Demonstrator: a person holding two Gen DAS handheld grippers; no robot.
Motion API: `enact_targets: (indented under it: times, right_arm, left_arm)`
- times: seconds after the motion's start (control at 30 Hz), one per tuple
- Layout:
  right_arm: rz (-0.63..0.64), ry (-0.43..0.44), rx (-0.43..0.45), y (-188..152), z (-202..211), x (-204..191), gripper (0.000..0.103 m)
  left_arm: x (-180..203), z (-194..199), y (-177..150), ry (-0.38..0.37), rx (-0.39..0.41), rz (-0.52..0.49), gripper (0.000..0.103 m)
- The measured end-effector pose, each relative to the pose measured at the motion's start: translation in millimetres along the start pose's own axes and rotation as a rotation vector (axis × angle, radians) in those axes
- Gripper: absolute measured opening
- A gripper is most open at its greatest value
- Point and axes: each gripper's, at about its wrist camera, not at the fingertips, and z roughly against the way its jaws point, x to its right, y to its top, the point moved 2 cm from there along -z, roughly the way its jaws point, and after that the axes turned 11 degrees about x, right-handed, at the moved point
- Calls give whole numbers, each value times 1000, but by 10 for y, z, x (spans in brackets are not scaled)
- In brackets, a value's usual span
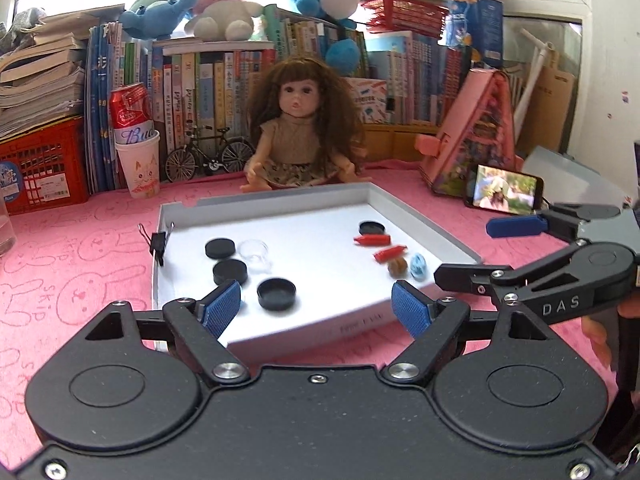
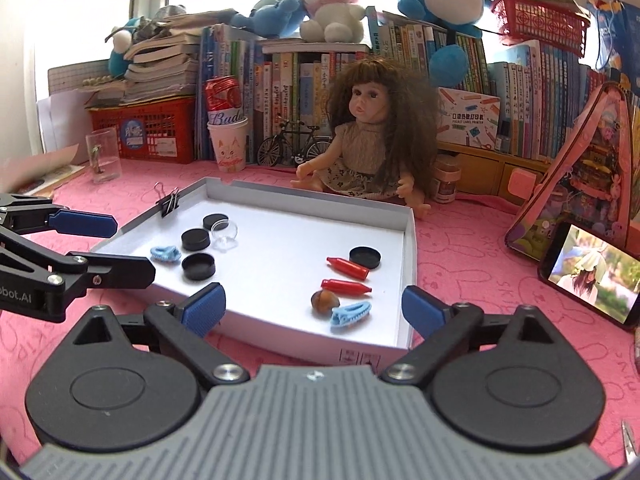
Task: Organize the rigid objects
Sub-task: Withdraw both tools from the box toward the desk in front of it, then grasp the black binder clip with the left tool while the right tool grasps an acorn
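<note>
**Both jaws spread wide over the tray, grasping nothing**

The white tray (image 2: 408, 240) lies on the pink surface (image 2: 460, 248), just ahead of both jaws. The left gripper (image 1: 318, 308) and right gripper (image 2: 314, 306) are released and touch nothing. Ahead of the right jaws lie two red pieces (image 2: 346, 286), a blue clip (image 2: 352, 314) and a brown nut (image 2: 325, 301); ahead of the left, black caps (image 1: 276, 293).

black caps (image 2: 195, 239): 4 | red pieces (image 2: 347, 268): 2 | blue clips (image 2: 351, 313): 2 | nut (image 2: 325, 301): 1 | clear cup (image 2: 225, 233): 1
</note>
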Motion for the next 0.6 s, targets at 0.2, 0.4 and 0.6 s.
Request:
enact_targets:
  times: [0.2, 0.4, 0.6]
  right_arm:
    - [25, 9, 19, -103, 140, -67, 102]
    - [65, 21, 7, -240, 231, -137, 103]
    - [72, 20, -14, -355, 293, -130, 103]
  left_arm:
    - [47, 122, -146, -30, -25, 10, 81]
    - [98, 220, -276, -107, -56, -4, 79]
    - [188, 259, -384, -176, -86, -21, 70]
